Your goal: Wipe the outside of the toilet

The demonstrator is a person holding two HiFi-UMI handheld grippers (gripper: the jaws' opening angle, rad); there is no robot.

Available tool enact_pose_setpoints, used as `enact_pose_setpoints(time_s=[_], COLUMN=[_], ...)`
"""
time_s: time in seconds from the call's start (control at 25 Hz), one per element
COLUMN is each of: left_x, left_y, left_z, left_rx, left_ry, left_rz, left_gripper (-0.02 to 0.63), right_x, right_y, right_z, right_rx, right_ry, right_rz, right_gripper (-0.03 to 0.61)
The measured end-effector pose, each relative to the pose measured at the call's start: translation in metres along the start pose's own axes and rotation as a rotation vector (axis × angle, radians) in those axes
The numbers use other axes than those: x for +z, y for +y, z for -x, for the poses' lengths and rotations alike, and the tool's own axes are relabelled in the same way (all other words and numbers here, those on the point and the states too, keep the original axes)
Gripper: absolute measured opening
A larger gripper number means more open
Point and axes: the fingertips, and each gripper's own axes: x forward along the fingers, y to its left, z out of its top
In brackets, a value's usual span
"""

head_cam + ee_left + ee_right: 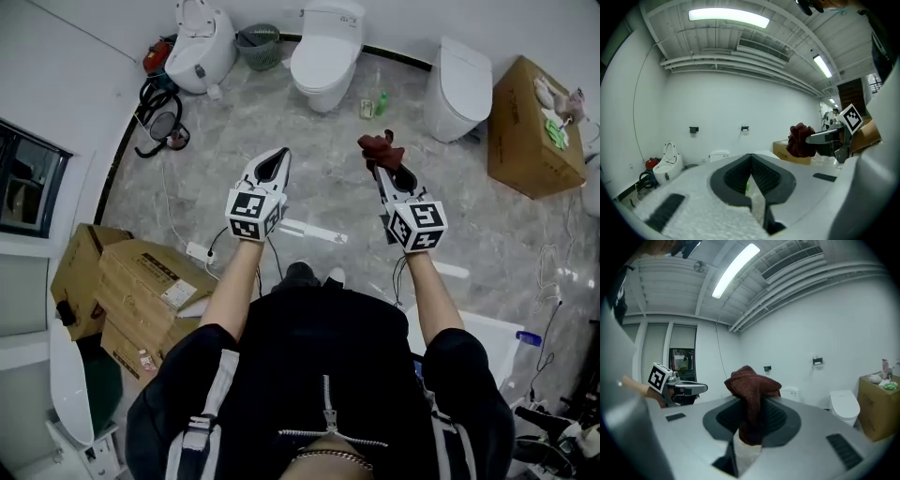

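Toilet, white ceramic, lid down [326, 56] | well ahead of both grippers, wiping seemingly not begun | right gripper [380, 161] fingers clamp dark red cloth [752, 380] | left gripper [751, 158] fingers closed, empty

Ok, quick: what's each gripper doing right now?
Left gripper: closed, empty.
Right gripper: closed on a dark red cloth.

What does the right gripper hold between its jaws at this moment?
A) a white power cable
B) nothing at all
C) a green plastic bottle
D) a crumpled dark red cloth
D: in the right gripper view, the crumpled dark red cloth is pinched between the jaws of the right gripper, and its bunched top sticks up above them.
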Motion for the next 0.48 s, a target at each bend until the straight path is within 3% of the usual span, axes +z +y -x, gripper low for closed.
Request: enact_pose_setpoints(time_s=[0.48], left_x=[-0.004], left_y=[0.023], left_z=[-0.046], left_rx=[0.008], left_ry=[-0.015], left_rz=[0.056], left_gripper=[0.005], right_x=[-0.007], right_y=[-0.03], right_z=[-0.036], right_rx=[0.013], right_ry=[0.018], right_rz=[-0.043], right_gripper=[0.094])
